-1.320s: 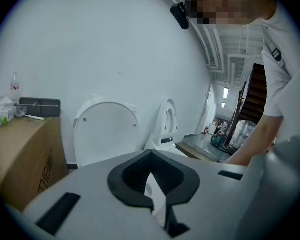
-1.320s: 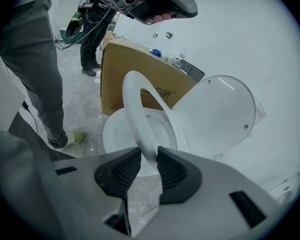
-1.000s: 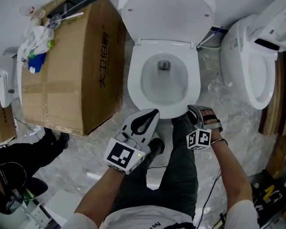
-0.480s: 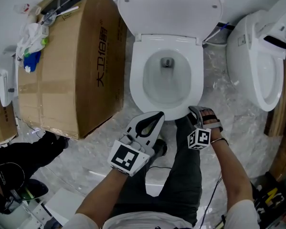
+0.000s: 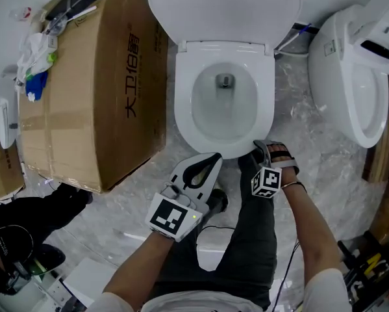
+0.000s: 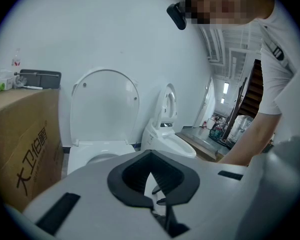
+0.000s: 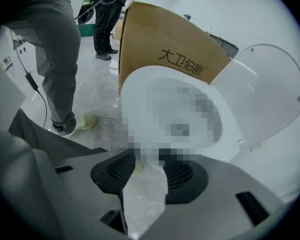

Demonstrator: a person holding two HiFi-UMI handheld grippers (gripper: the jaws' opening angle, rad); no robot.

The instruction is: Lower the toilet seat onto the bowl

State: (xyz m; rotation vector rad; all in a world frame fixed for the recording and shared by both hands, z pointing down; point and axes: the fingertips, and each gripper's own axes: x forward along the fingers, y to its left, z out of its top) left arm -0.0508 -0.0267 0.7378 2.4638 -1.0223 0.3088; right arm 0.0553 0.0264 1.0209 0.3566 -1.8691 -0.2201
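Observation:
The white toilet (image 5: 224, 96) stands in the middle of the head view. Its seat (image 5: 265, 103) lies flat on the bowl and its lid (image 5: 223, 5) stands upright against the wall. Just before the bowl's front rim, at the right, my right gripper (image 5: 271, 153) is opening its jaws with nothing between them; in the right gripper view (image 7: 148, 170) only floor shows in the gap. My left gripper (image 5: 209, 157) hangs before the rim at the left, its jaw tips meeting, empty; the left gripper view (image 6: 151, 156) looks at the raised lid (image 6: 104, 106).
A large cardboard box (image 5: 97, 96) with clutter on top stands close to the toilet's left side. A second toilet (image 5: 356, 77) stands at the right, with wooden boards (image 5: 382, 148) beyond it. My legs (image 5: 246, 239) are below the grippers. Another person (image 5: 25, 220) stands at lower left.
The right gripper has drifted slightly left along the bowl's front rim. The left gripper holds its place. The seat stays flat on the bowl.

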